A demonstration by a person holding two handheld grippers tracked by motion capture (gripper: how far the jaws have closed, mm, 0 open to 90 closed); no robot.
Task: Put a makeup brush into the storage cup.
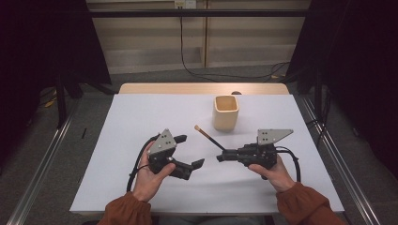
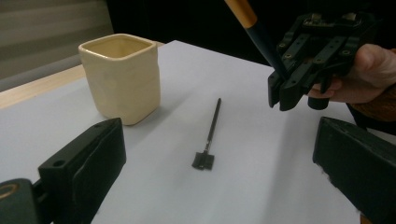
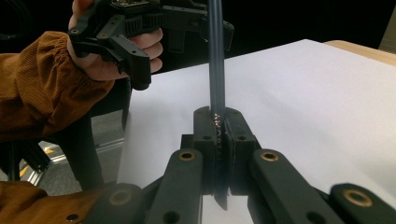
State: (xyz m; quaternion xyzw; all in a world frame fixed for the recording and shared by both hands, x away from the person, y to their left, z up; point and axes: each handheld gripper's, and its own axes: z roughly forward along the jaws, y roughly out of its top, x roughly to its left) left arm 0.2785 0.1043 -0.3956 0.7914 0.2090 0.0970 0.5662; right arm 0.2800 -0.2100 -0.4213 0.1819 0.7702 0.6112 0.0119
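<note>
Currently: right gripper clamps a pencil, left gripper open

Right gripper [image 1: 220, 158] sits near the front-right of the cream cup [image 1: 225, 112], held by the right hand [image 1: 272, 171]. Its jaws are squeezed together on a pencil [image 1: 209, 136], a dark shaft with a tan end. From the jaws the pencil slants up toward the cup's left side, its tan end just beside the cup base in the high view, not touching it. In the right gripper view the shaft [image 3: 216, 70] runs straight up out of the pinched jaws. Left gripper [image 1: 191, 151] is well apart from the cup, to its front-left, in the left hand [image 1: 151, 178]; jaws spread wide, nothing between them. Left gripper view: cup [image 2: 120, 77] stands upright on the white table [image 1: 141, 117], with the pencil's shadow on the sheet just right of the cup. Brown sleeves [image 1: 126, 211] enter at the near edge.
</note>
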